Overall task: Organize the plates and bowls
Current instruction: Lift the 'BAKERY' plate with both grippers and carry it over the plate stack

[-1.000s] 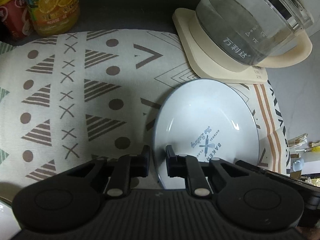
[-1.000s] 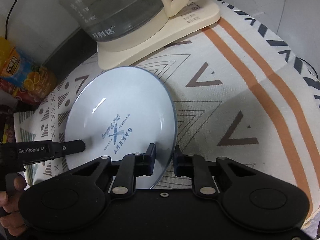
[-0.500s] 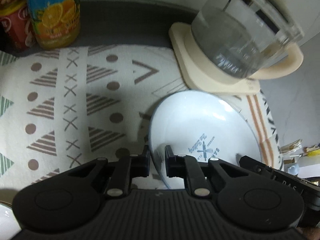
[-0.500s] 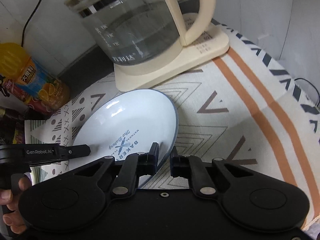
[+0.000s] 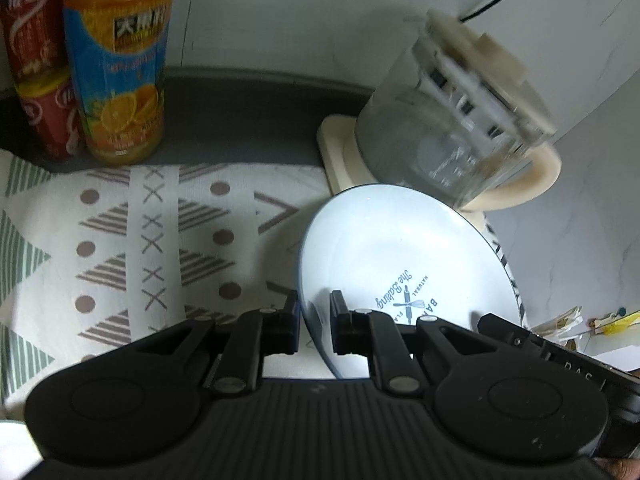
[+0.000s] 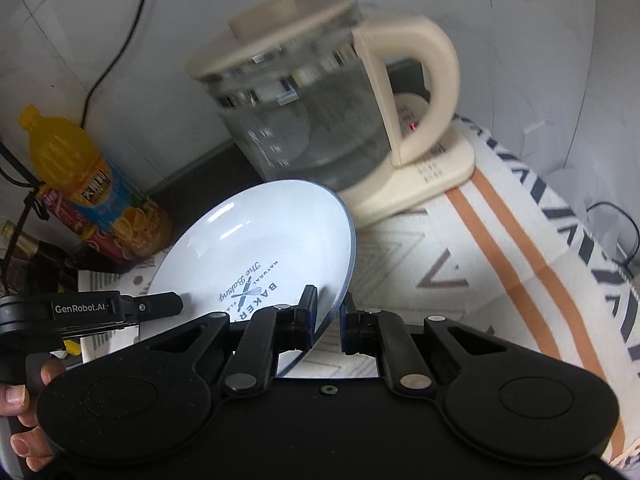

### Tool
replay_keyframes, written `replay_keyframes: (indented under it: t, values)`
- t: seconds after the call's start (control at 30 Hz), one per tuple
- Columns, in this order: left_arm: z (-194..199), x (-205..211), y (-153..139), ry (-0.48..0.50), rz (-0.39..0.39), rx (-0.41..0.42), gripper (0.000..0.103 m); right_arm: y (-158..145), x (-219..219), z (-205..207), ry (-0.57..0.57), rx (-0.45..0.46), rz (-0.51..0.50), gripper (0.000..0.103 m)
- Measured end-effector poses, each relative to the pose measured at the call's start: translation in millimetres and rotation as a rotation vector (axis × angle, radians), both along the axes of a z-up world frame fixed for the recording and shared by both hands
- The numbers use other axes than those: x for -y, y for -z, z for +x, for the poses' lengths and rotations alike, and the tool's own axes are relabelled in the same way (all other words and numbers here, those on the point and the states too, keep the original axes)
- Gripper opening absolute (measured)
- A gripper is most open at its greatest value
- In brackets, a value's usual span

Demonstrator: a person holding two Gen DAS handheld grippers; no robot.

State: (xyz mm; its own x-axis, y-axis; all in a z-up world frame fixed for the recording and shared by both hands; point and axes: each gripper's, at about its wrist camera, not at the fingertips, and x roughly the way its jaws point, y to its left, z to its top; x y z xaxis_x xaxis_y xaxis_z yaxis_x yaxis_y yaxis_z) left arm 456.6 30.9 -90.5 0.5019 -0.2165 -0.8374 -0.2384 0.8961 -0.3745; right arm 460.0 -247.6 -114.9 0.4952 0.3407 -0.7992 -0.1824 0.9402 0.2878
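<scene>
Left gripper (image 5: 315, 322) and right gripper (image 6: 328, 318) each clamp opposite rim edges of the white plate (image 5: 404, 264), held tilted above the patterned cloth (image 5: 132, 240), beside the kettle (image 6: 312, 120).

Plate (image 5: 400, 248) above patterned cloth (image 5: 132, 240), kettle (image 5: 452, 136) just behind, bottle (image 5: 120, 64) far left, seemingly off-cloth.
</scene>
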Motion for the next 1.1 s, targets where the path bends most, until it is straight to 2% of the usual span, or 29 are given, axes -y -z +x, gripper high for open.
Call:
replay_keyframes:
  t: [0.53, 1.1]
  values:
    - [-32.4, -14.9, -50.4, -0.056, 0.008, 0.099, 0.013, -39.2, -23.4, -27.8, -0.056, 0.092, 0.012, 0.011]
    - [-107.0, -51.5, -68.3, -0.155, 0.043, 0.124, 0.013, -45.2, -68.0, -78.9, -0.159, 0.092, 0.031, 0.012]
